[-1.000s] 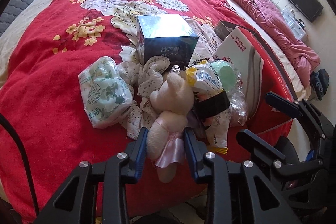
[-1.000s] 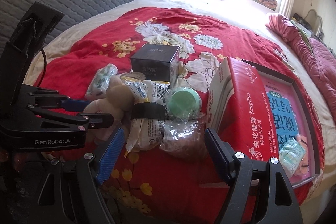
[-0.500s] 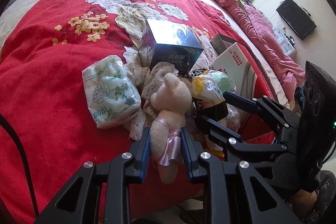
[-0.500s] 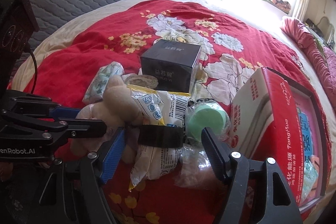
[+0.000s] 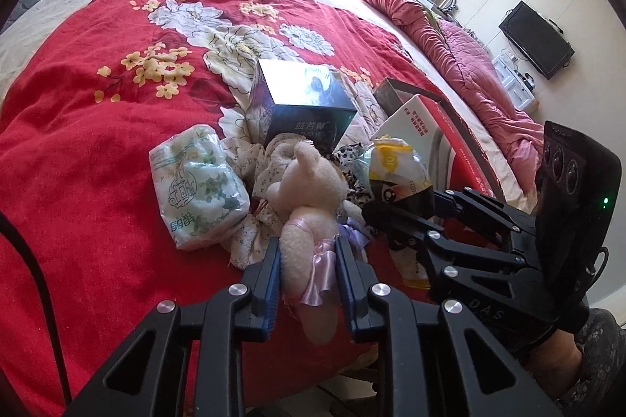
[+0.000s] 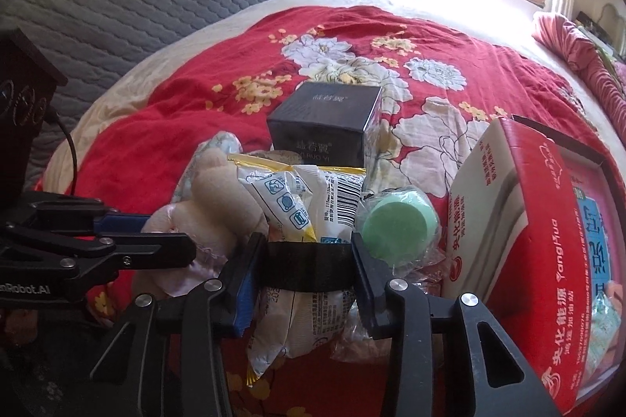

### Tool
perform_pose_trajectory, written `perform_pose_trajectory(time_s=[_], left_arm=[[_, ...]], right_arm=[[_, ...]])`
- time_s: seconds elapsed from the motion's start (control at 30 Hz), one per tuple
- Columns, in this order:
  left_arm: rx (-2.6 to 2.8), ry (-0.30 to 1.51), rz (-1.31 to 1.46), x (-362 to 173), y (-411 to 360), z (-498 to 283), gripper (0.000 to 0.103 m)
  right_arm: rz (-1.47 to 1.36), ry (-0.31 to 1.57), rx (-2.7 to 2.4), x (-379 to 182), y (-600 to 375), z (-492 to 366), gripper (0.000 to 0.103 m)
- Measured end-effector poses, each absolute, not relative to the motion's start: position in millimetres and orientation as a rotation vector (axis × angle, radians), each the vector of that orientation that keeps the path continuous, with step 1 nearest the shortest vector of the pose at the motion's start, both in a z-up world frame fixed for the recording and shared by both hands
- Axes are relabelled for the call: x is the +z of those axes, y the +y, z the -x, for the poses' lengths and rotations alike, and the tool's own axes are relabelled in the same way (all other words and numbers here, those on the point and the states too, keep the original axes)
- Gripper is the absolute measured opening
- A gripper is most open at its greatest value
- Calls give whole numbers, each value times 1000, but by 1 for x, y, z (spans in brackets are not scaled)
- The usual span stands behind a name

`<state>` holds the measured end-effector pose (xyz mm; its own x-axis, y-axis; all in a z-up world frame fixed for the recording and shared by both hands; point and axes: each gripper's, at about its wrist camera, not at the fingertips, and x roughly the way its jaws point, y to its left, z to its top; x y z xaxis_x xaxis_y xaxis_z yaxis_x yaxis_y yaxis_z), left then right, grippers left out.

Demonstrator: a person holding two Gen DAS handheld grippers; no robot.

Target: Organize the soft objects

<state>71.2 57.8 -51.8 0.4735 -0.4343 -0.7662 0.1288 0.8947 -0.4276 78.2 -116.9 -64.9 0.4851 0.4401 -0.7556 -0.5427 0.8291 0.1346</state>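
Observation:
A cream plush bear in a pink dress [image 5: 309, 205] lies on the red floral bedspread [image 5: 78, 151]; it also shows in the right wrist view [image 6: 219, 198]. My left gripper [image 5: 307, 252] is shut on the bear's body. My right gripper [image 6: 307, 256] is shut on a white and yellow packet with a black band [image 6: 309, 221], seen too in the left wrist view [image 5: 395, 174]. A soft tissue pack [image 5: 195, 182] and a floral cloth [image 5: 254, 159] lie left of the bear.
A dark glossy box [image 6: 328, 127] stands behind the pile. A green round sponge in clear wrap [image 6: 399, 225] lies right of the packet. A red open carton [image 6: 528, 241] stands at the right. A pink quilt [image 5: 450, 45] lies along the bed's far right.
The left jaws have closed onto the bear. The right gripper has moved in toward the pile and closed on the banded packet.

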Motion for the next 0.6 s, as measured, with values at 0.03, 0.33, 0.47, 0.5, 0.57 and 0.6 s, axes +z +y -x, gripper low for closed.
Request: perform_pose_trajectory(time_s=[0.03,0.33,0.47,0.5,0.57,0.6], left_arm=[[-352,1022,324,-50,57,-71,26],[-368,978,296,-36,48,-64,26],[-377,955,293,-29,45,-61,25],[-375,951,291,-27,44,-61,25],[-372,942,276,-22,41,-60,25],[-367,936,266,-19,39,-60,25]], right_arm=[[110,871,602,-61,-121,-77,43],[-27,790,597,-31,-155,-75,43],[-69,766,587,-21,-168,-74,43],[-73,757,584,-19,-170,-73,43],[-84,745,578,-14,-176,-71,43],[-92,735,573,-11,-179,-70,43]])
